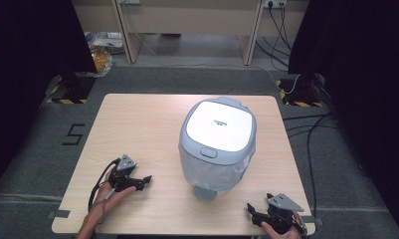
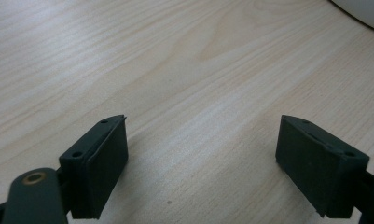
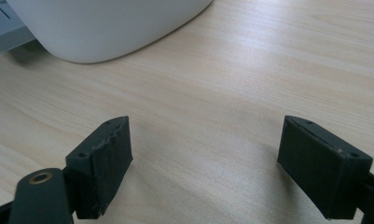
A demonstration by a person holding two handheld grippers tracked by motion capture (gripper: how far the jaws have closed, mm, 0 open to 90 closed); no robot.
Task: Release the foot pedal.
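A grey and white rice cooker point(image 1: 217, 144) is seen just right of the middle of the high view, standing on a light wooden table point(image 1: 137, 124) with its lid shut and a small grey tab at its near base. The left gripper point(image 1: 145, 180) is found in the lower left of that frame, held in a hand point(image 1: 107, 195) low over the table and pointed to the right, towards the cooker but well apart from it. In the left gripper view its jaws are spread wide, bare wood is seen between them, and a curved white edge of the cooker point(image 2: 362, 11) is caught in the upper right corner. The right gripper point(image 1: 250, 211) is seen in the lower right of the high view, at the near table edge, near the cooker's base without touching it. In the right gripper view its jaws are likewise wide, nothing is held, and the cooker's rounded white wall point(image 3: 110, 25) is seen at the upper left
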